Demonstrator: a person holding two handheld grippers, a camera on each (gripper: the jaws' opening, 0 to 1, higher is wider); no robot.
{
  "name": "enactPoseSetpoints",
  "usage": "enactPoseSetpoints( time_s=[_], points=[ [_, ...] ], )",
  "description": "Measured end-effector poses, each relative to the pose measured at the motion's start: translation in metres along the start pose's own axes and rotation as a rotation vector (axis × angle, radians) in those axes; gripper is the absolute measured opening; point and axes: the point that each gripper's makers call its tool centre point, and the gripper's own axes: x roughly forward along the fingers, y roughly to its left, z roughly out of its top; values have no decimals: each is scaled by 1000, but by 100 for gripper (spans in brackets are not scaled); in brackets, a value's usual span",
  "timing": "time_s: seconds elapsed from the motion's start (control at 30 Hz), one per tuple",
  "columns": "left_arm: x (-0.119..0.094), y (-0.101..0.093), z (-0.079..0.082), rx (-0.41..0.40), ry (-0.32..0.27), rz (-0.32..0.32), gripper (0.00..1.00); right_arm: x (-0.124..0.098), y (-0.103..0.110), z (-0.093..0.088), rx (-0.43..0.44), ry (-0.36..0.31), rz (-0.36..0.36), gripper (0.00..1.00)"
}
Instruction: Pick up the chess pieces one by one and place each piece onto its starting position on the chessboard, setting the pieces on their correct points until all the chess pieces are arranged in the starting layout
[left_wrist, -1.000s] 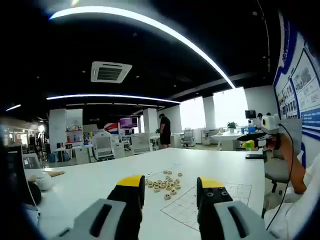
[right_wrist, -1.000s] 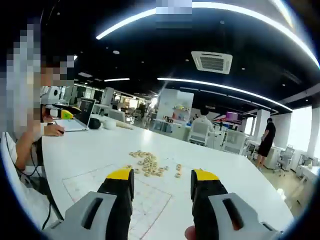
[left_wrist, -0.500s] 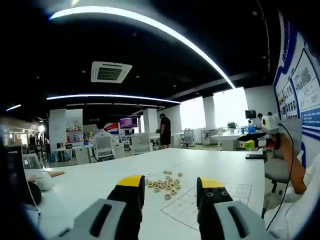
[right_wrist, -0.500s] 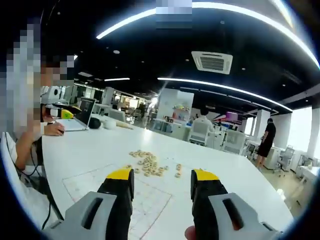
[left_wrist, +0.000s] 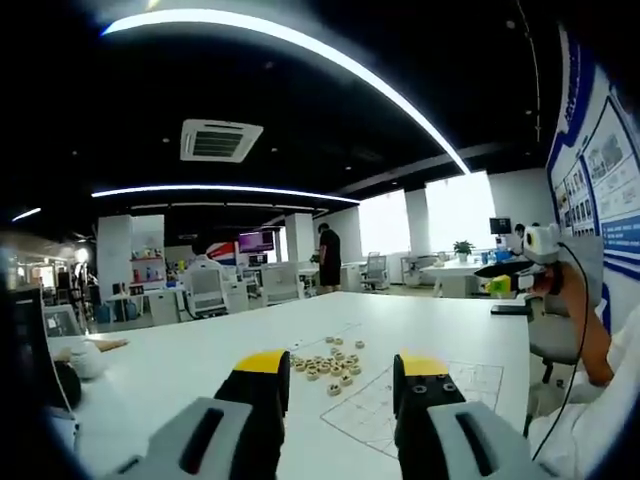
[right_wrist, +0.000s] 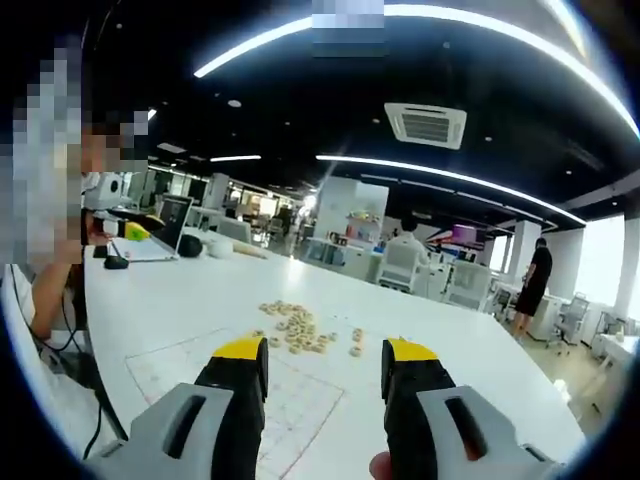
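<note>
On the white table (left_wrist: 180, 365), the round beige wooden chess pieces (left_wrist: 330, 366) lie heaped just beyond the thin line-drawn chessboard sheet (right_wrist: 290, 395), while the left gripper (left_wrist: 338, 370) and right gripper (right_wrist: 325, 362) hover spread, holding nothing.

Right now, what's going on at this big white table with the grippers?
A person holds two yellow-tipped grippers above a long white table, about to set up a chess game. The left gripper and right gripper are both open and empty, hovering short of the work. A heap of small round tan chess pieces lies loose on the table just beyond the thin line-drawn chessboard sheet. No piece appears to sit on the board yet, so placing has not begun.
</note>
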Motion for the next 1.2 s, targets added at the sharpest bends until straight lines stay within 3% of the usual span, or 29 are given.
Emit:
enactPoseSetpoints(
  time_s=[0.27,0.43,0.53,0.63,0.93,1.07,1.2],
  points=[
    [4,1,-4,-5,9,2,43,-2,-4,-1,4,-2,-9,46],
    [13,1,-13,-35,23,-22,42,-3,-3,2,6,-13,-8,46],
    [21,7,-24,-47,54,-5,41,-1,-4,-1,10,-5,-7,46],
    [36,14,-43,-58,117,8,39,1,-7,-4,23,-3,-12,45],
    [97,29,-71,-126,183,-19,35,0,-6,22,66,-145,-8,37],
    [130,44,-86,-138,218,9,33,-3,-7,27,70,-168,-17,37],
    [152,56,-98,-185,216,28,32,-6,-8,29,81,-179,-29,33]
  ],
)
